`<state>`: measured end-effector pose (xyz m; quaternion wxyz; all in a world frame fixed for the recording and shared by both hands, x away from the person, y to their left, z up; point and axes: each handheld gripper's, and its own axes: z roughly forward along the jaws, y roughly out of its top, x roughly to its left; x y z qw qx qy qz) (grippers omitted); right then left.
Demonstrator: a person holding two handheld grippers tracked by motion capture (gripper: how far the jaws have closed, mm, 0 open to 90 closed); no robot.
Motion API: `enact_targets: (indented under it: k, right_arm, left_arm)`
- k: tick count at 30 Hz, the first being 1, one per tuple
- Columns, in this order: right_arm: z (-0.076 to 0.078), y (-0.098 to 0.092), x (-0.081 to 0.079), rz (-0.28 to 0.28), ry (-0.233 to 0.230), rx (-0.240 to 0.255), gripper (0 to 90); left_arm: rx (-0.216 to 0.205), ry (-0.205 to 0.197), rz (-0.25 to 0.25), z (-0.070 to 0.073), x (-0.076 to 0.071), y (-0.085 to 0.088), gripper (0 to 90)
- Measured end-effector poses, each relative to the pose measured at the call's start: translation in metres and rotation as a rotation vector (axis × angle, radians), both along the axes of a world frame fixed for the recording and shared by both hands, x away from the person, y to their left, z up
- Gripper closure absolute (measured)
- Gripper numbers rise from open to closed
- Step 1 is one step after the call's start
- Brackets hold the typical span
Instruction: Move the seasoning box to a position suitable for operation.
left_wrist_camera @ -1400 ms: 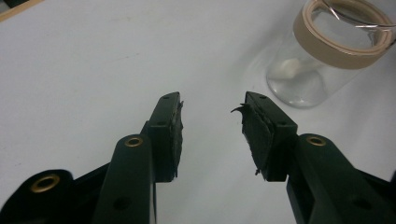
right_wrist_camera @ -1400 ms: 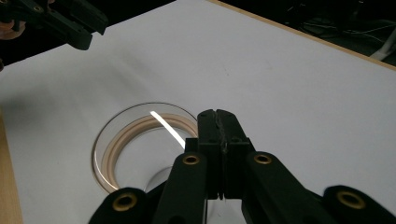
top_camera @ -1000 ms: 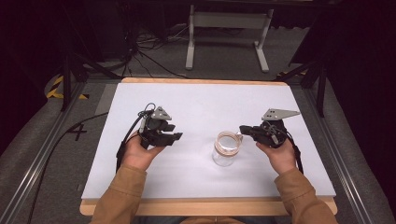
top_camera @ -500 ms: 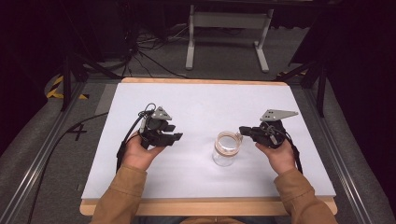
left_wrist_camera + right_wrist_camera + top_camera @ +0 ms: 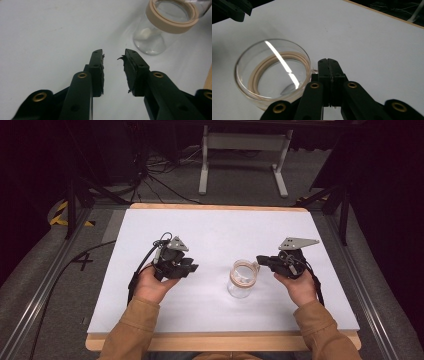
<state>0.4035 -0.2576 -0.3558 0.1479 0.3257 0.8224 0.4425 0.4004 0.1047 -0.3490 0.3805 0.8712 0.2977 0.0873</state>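
A clear glass jar (image 5: 241, 282) with a tan seal ring (image 5: 172, 23) around its mouth stands upright in the middle of the white table (image 5: 225, 227). My right gripper (image 5: 261, 261) reaches it from the right and is shut on the edge of the round glass lid (image 5: 273, 67). The lid sits tilted over the jar's mouth, and the ring shows through it. My left gripper (image 5: 192, 266) is left of the jar and apart from it, open with nothing between its fingers (image 5: 96, 67). It is also at the top left of the right gripper view (image 5: 232, 10).
The white top has a wooden rim (image 5: 220, 340) along the near edge. Metal rails (image 5: 45, 290) run along both sides. A grey stand's legs (image 5: 240, 165) and cables (image 5: 160, 175) lie on the floor beyond the far edge.
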Motion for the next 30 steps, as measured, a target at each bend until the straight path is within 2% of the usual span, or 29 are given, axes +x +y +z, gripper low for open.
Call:
enact_targets:
  k: [3, 5, 9, 10, 12, 17, 21, 23, 25, 28, 29, 30]
  right_arm:
    - [-0.001, 0.0, 0.001, -0.002, 0.004, -0.009, 89.8]
    - [-0.002, 0.0, 0.001, -0.001, 0.007, -0.005, 89.8]
    - [-0.001, -0.001, 0.001, 0.002, 0.004, -0.002, 89.8]
    - [-0.001, -0.001, 0.001, 0.001, 0.004, -0.002, 89.8]
    - [-0.001, -0.001, 0.001, 0.001, 0.004, -0.002, 89.8]
    - [-0.002, -0.001, 0.0, -0.002, 0.003, -0.001, 89.8]
    - [-0.002, -0.002, 0.0, -0.005, 0.004, 0.003, 89.8]
    - [-0.003, -0.002, 0.0, -0.006, 0.004, -0.003, 89.8]
    - [-0.004, -0.002, -0.001, -0.012, 0.01, -0.009, 89.8]
    - [-0.005, -0.002, -0.001, -0.014, 0.006, -0.019, 89.8]
    - [-0.005, -0.002, -0.001, -0.015, 0.005, -0.019, 89.8]
    - [-0.005, -0.002, -0.001, -0.015, 0.005, -0.019, 89.8]
  left_arm:
    - [-0.013, 0.007, -0.015, 0.002, -0.002, -0.003, 73.3]
    - [-0.049, 0.009, -0.037, 0.003, -0.003, -0.007, 75.6]
    - [-0.087, 0.013, -0.094, 0.004, -0.008, -0.026, 79.6]
    - [-0.085, 0.017, -0.121, 0.004, -0.011, -0.036, 80.3]
    - [-0.054, 0.002, -0.162, 0.004, -0.014, -0.051, 81.6]
    - [-0.027, -0.012, -0.21, 0.002, -0.018, -0.073, 83.6]
    - [-0.013, -0.008, -0.228, -0.001, -0.018, -0.087, 85.9]
    - [-0.021, -0.007, -0.228, -0.002, -0.017, -0.09, 86.8]
    - [-0.043, -0.004, -0.223, -0.002, -0.017, -0.092, 87.1]
    - [-0.089, -0.022, -0.218, 0.0, -0.016, -0.094, 87.3]
    - [-0.121, -0.038, -0.213, 0.002, -0.016, -0.096, 87.3]
    - [-0.121, -0.038, -0.213, 0.002, -0.016, -0.096, 87.3]
